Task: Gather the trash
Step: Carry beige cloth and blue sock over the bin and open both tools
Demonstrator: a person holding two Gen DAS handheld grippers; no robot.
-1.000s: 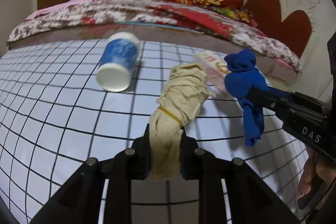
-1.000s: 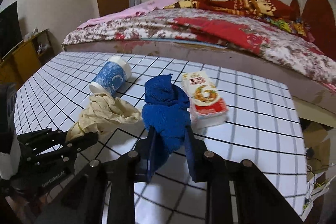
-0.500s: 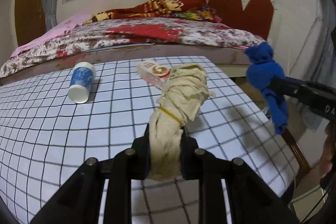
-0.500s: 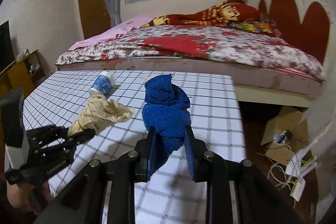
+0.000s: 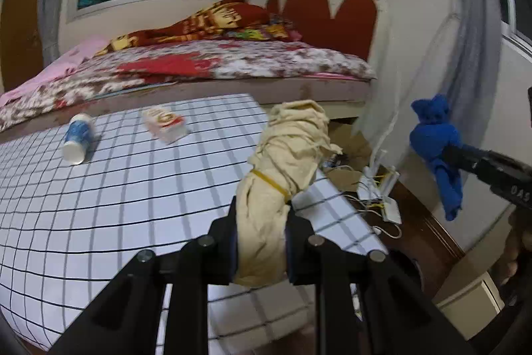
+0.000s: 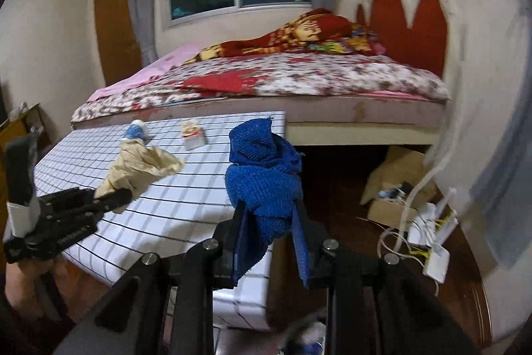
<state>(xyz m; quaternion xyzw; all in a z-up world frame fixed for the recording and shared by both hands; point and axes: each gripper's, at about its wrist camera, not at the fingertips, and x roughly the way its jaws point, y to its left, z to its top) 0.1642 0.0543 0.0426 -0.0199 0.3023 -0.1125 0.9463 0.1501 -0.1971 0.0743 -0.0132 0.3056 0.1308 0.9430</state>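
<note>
My left gripper (image 5: 261, 223) is shut on a beige rag bundle (image 5: 286, 162) tied with a yellow rubber band, held up over the right edge of the grid-patterned table (image 5: 133, 182). My right gripper (image 6: 269, 218) is shut on a knotted blue cloth (image 6: 262, 175), beyond the table's right edge above the dark floor. In the left wrist view the blue cloth (image 5: 435, 142) hangs at the right; in the right wrist view the beige bundle (image 6: 139, 168) shows at the left. A blue-and-white paper cup (image 5: 78, 138) lies on its side and a small carton (image 5: 164, 123) rests at the table's far side.
A bed (image 6: 299, 82) with a floral cover stands behind the table. On the floor to the right lie a cardboard box (image 6: 395, 185), a white router and cables (image 6: 432, 238) by the wall. A curtain (image 5: 465, 55) hangs at the right.
Both grippers have swung right and risen with their cloths, from over the table's middle to its right edge and beyond. The cup and carton now look farther away at the left.
</note>
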